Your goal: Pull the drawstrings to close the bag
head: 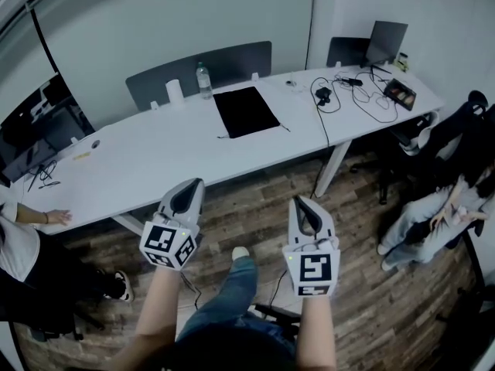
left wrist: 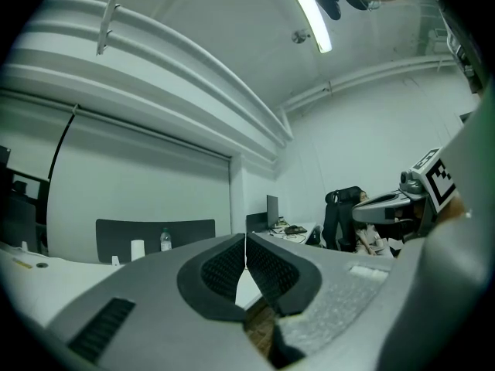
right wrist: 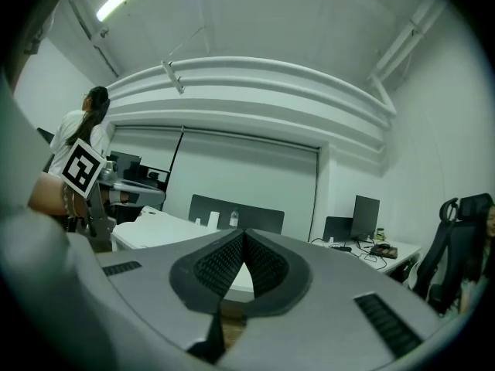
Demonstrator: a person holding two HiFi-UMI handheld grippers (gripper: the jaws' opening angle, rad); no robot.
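A flat black bag (head: pixel 246 111) lies on the long white table (head: pixel 147 157), with thin drawstring ends trailing at its near corners. Both grippers hang level over the wood floor, short of the table's near edge and well apart from the bag. My left gripper (head: pixel 192 185) is shut with nothing between its jaws; its dark ribbed pads (left wrist: pixel 226 267) meet at the tips. My right gripper (head: pixel 300 201) is also shut and empty, and its pads (right wrist: pixel 263 265) touch along the front. The bag is not visible in either gripper view.
Behind the bag stand a water bottle (head: pixel 204 80), a white roll (head: pixel 175 92) and a grey divider panel (head: pixel 232 59). Cables (head: pixel 340 93) and a monitor (head: pixel 387 41) fill the table's right end. One person (head: pixel 429 222) sits at right; another person's hand (head: pixel 58 218) rests on the table at left.
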